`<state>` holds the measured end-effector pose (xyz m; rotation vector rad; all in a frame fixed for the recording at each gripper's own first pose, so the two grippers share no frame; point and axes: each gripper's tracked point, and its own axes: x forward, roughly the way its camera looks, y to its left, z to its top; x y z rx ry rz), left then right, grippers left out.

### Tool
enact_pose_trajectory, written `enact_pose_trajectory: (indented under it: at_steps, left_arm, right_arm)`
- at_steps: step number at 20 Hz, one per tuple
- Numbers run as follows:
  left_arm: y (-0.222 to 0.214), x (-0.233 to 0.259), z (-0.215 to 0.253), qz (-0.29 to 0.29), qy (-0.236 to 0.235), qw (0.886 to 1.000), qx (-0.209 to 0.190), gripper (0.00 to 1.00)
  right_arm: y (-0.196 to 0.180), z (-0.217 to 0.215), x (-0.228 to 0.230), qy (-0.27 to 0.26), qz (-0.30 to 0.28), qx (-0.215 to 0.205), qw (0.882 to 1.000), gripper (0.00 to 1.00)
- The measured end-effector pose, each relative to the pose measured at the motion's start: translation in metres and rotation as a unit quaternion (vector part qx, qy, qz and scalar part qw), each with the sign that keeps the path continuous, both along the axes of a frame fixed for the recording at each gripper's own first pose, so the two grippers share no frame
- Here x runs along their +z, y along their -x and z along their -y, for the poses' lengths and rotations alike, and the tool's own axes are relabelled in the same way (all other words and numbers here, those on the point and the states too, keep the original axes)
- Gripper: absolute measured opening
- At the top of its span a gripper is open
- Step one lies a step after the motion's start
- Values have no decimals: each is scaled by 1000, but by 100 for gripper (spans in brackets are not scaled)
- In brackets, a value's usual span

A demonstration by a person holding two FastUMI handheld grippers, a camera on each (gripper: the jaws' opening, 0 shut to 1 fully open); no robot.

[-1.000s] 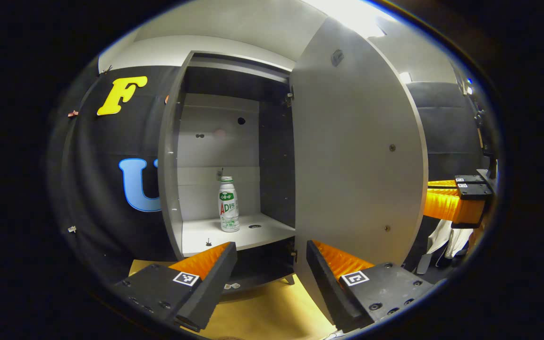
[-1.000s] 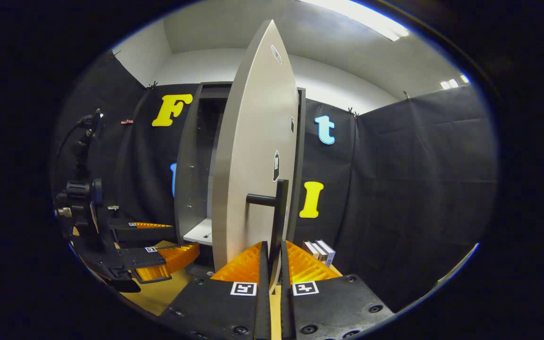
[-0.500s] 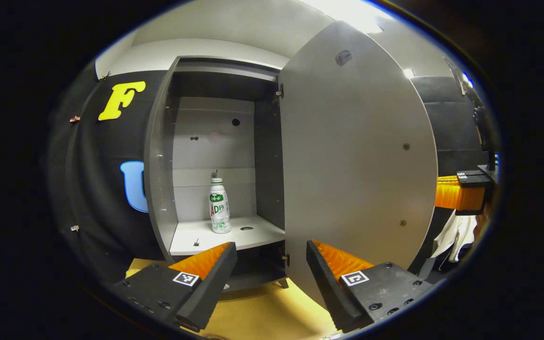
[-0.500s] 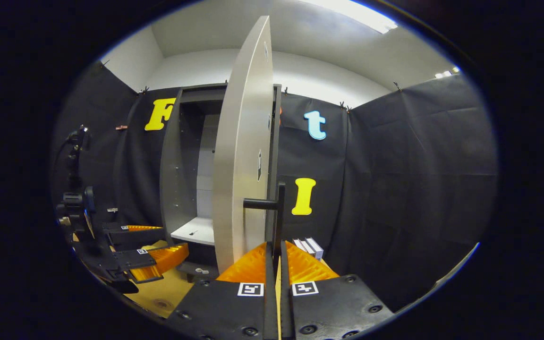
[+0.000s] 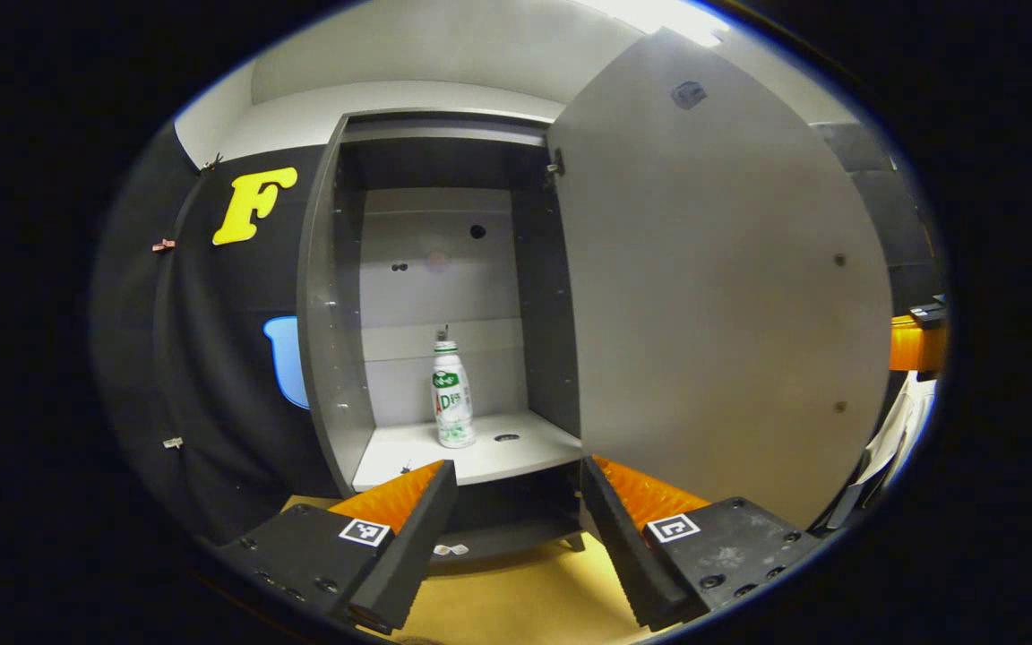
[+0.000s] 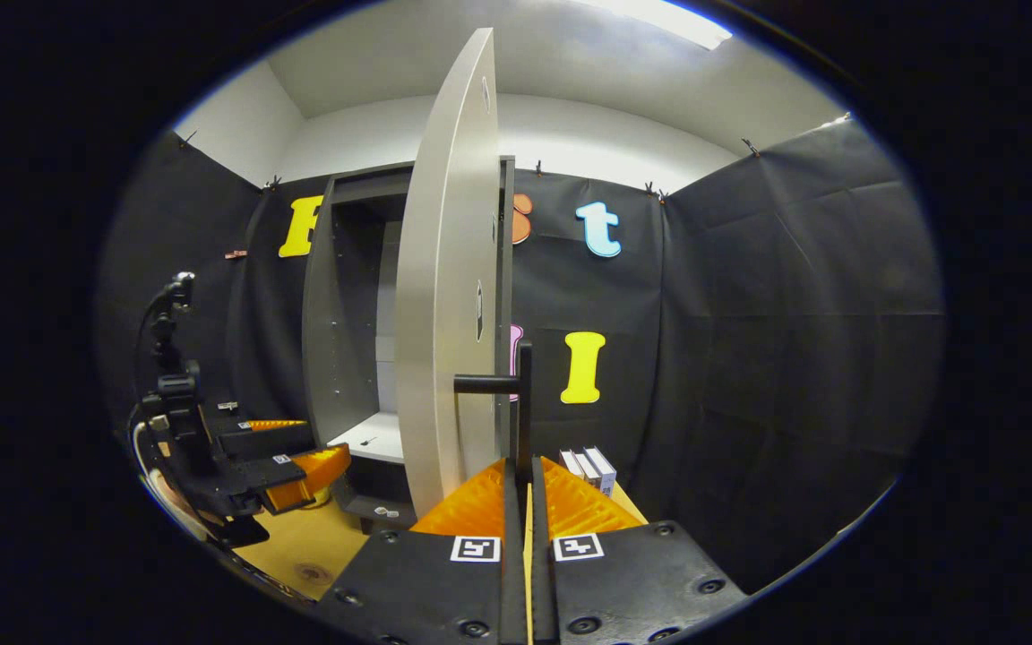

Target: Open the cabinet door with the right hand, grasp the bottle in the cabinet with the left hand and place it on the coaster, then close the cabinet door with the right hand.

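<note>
Door: the cabinet door (image 5: pixel 713 287) stands swung wide, and the right gripper (image 6: pixel 523 475) is clamped on its dark bar handle (image 6: pixel 523 403).
Bottle: the milk-drink bottle (image 5: pixel 452 396) stands upright on the cabinet shelf (image 5: pixel 444 457), long axis vertical, toward the back.
Bearing: it lies straight ahead of the left gripper (image 5: pixel 516 502), slightly left of the gap's centre line and above the fingertips.
Nearer hand: the left, by judgement; the right is busy at the handle.
Left gripper: jaws wide apart, holding nothing, level, aimed into the opening.
Next: probably a forward reach.
</note>
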<state>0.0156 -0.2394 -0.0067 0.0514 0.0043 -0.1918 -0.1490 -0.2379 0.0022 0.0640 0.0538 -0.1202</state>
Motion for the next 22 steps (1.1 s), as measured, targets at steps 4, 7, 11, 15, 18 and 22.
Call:
enact_pose_trajectory:
  at_steps: [4,7,11,15,18,22]
  left_arm:
    - [-56,18,-21,20,20,999,20,90]
    - [-106,29,-30,34,16,999,25,91]
    - [-172,31,-35,41,15,999,30,91]
    - [-236,18,-38,31,12,999,33,92]
    - [-274,10,-43,37,-5,999,37,91]
    - [-308,-6,-36,27,-12,999,25,90]
  right_arm:
    - [3,4,-1,-10,-3,-12,1000,7]
    - [10,7,-1,-5,-7,-34,999,7]
    - [28,14,-1,35,-16,-91,995,7]
    - [55,23,5,56,-23,-167,984,6]
    - [70,28,8,58,-25,-221,973,6]
    - [68,23,15,62,-28,-261,963,7]
